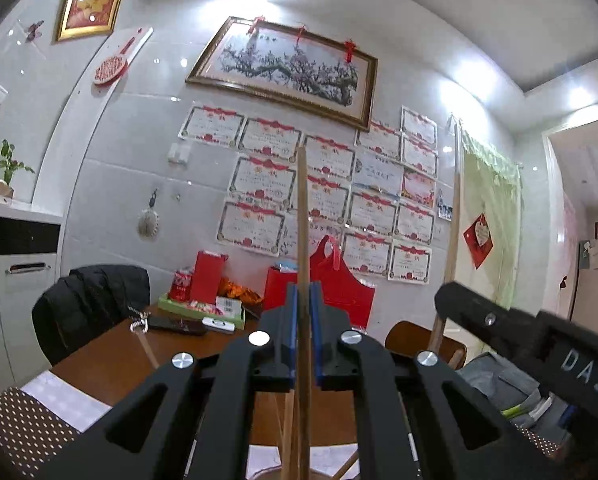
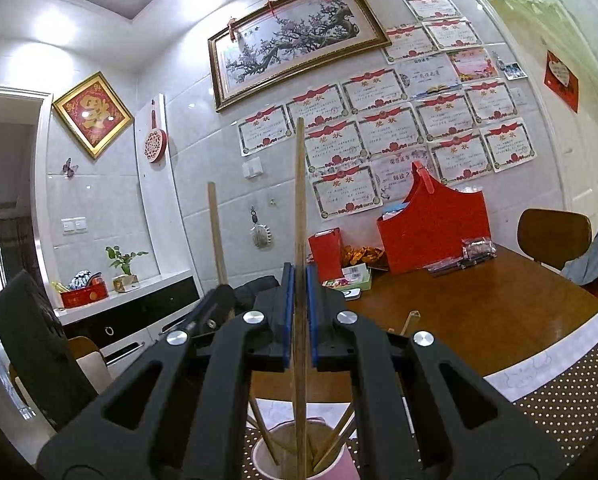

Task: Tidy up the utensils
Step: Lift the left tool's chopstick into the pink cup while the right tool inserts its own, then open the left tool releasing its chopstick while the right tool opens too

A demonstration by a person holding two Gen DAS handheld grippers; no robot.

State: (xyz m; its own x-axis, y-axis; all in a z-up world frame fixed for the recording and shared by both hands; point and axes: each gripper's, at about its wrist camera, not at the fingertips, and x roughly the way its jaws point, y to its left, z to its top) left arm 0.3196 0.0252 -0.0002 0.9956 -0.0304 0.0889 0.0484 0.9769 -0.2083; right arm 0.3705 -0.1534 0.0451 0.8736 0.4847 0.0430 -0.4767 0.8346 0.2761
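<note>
between each gripper's pinching fingers stands one long, pale wooden chopstick.

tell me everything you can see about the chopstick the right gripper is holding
The chopstick is a long, slim, light-brown stick, apparently wood or bamboo. It stands nearly upright, clamped between the blue pads of the shut right gripper. Its top end rises well above the gripper against the tiled wall; its lower part runs down into the pink cup, which holds several more chopsticks leaning at angles.
</note>
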